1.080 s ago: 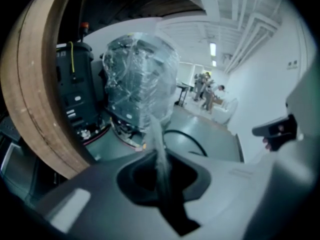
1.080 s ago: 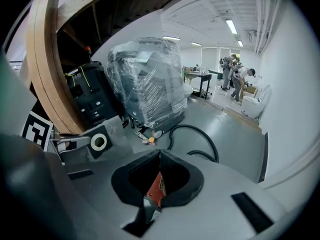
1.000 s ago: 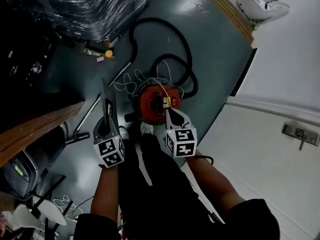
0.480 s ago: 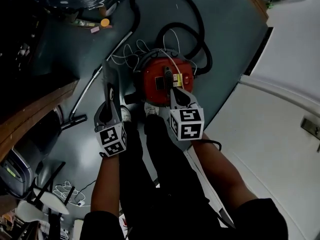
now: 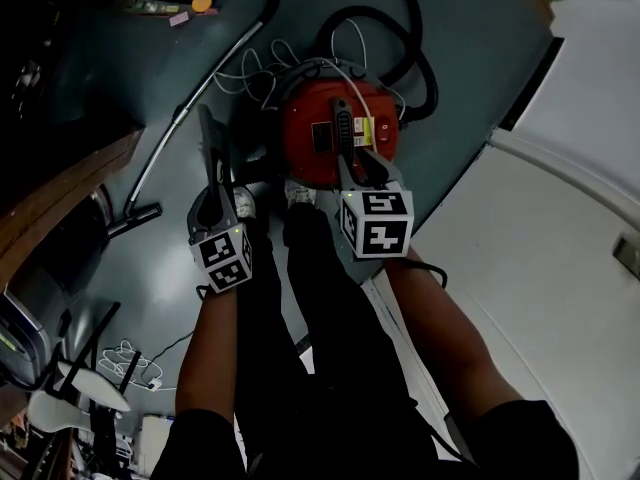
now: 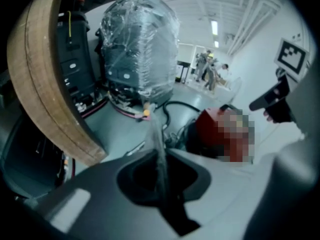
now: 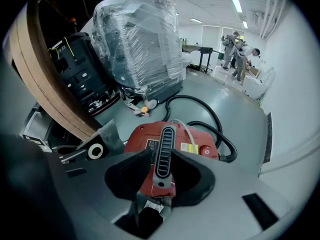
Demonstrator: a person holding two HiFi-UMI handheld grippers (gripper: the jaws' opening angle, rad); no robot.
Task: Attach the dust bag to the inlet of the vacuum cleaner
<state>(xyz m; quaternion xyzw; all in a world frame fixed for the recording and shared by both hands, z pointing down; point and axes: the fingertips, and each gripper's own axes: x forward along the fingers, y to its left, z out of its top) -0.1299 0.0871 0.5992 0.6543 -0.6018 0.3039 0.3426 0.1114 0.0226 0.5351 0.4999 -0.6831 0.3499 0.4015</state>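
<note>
Now my left gripper point(image 5: 214, 190) pinches the dust bag point(image 5: 207, 138) edge-on. The jaws of my right gripper point(image 7: 162, 176) have just been opening and stand partway apart, framing the handle point(image 7: 164, 149) of the red vacuum cleaner point(image 5: 312, 133), seemingly without touching it.

No legible text; vacuum cleaner point(image 7: 137, 136) labels point(image 7: 188, 148) too small to read.

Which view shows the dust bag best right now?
Right gripper view: the dust bag shows its flat side and the round hole in its collar. Left gripper view catches it only edge-on, as a thin strip. Head view shows a dark, narrow strip, detail lost.
</note>
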